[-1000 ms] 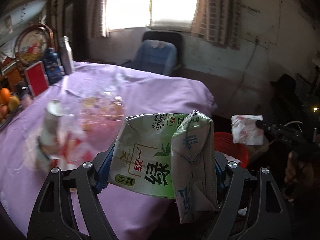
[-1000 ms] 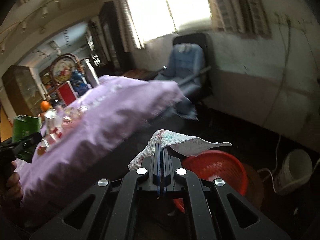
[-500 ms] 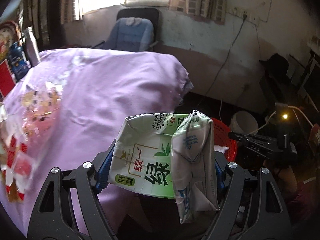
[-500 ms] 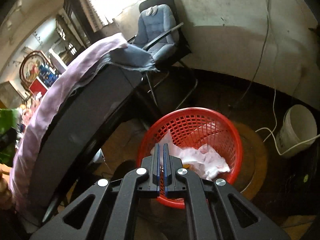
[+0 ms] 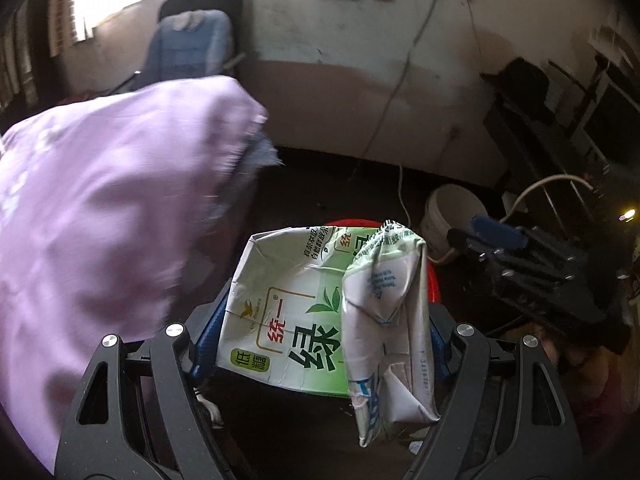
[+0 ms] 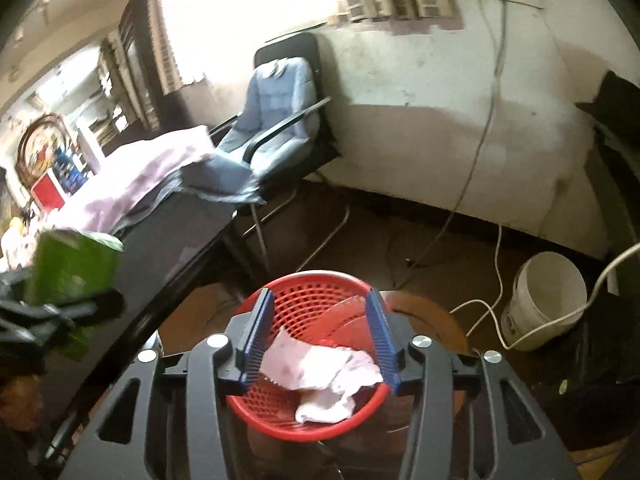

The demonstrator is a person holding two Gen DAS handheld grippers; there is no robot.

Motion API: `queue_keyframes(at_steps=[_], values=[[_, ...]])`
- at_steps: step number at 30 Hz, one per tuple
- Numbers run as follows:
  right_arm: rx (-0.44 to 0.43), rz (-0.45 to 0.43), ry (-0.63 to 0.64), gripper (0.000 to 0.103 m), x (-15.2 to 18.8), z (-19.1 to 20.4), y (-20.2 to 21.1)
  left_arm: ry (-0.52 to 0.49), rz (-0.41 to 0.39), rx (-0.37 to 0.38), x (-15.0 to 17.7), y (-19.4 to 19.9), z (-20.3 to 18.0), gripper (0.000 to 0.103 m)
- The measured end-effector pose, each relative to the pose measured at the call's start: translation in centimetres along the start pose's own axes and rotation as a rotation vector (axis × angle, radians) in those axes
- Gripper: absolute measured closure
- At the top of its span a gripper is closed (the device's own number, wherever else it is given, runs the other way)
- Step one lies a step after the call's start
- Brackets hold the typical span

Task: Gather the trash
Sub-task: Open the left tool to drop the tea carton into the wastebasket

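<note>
My left gripper (image 5: 324, 332) is shut on a crumpled green-and-white tea carton (image 5: 296, 312), gripped by its sides between the blue pads. Behind the carton shows part of the red mesh basket (image 5: 434, 280) on the floor. In the right wrist view my right gripper (image 6: 320, 336) hangs over that basket (image 6: 312, 280) with its jaws opening and its pads apart. A stained white tissue (image 6: 320, 372) lies loose in the basket below them, touching neither pad. The carton (image 6: 72, 268) in the left gripper shows at the left edge of this view.
The table with its purple cloth (image 5: 100, 200) fills the left, its corner close to the basket. A white bucket (image 6: 544, 300) and a white cable (image 6: 496, 320) lie on the floor to the right. A blue office chair (image 6: 280, 112) stands by the wall.
My right gripper sank over the red basket and opened; the tissue it held now lies in the basket. My left gripper carried the carton off the table toward the basket.
</note>
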State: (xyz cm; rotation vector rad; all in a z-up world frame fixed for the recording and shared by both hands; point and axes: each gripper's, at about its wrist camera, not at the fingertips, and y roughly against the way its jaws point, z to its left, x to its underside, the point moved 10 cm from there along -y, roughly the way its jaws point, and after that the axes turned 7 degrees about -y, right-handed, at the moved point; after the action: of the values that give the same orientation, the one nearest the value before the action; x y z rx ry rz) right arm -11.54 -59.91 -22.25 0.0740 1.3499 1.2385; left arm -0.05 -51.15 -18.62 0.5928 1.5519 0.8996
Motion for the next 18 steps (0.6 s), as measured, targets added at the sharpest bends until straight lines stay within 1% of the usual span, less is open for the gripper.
queue_keyframes(at_steps=[3,7,12,14,16,18], values=[[0.008,-0.012,-0.049,0.051,-0.5,-1.7,0.1,-0.014,0.051,0.030,0.1,-3.1,-1.1,0.027],[0.026,-0.010,-0.082,0.051,-0.5,-3.4,-0.2,-0.024,0.108,0.058,0.6,-6.7,-2.1,0.026],[0.029,0.002,-0.101,0.050,-0.4,-3.9,-0.8,-0.027,0.192,0.061,1.4,-10.8,-2.7,0.025],[0.027,0.007,-0.104,0.050,-0.4,-3.9,-1.1,-0.019,0.203,0.059,1.5,-11.1,-2.7,0.018],[0.026,0.010,-0.103,0.050,-0.4,-3.7,-1.1,-0.010,0.193,0.054,1.4,-10.9,-2.6,0.013],[0.020,0.013,-0.103,0.050,-0.5,-3.6,-1.1,-0.010,0.179,0.053,1.2,-10.5,-2.6,0.011]])
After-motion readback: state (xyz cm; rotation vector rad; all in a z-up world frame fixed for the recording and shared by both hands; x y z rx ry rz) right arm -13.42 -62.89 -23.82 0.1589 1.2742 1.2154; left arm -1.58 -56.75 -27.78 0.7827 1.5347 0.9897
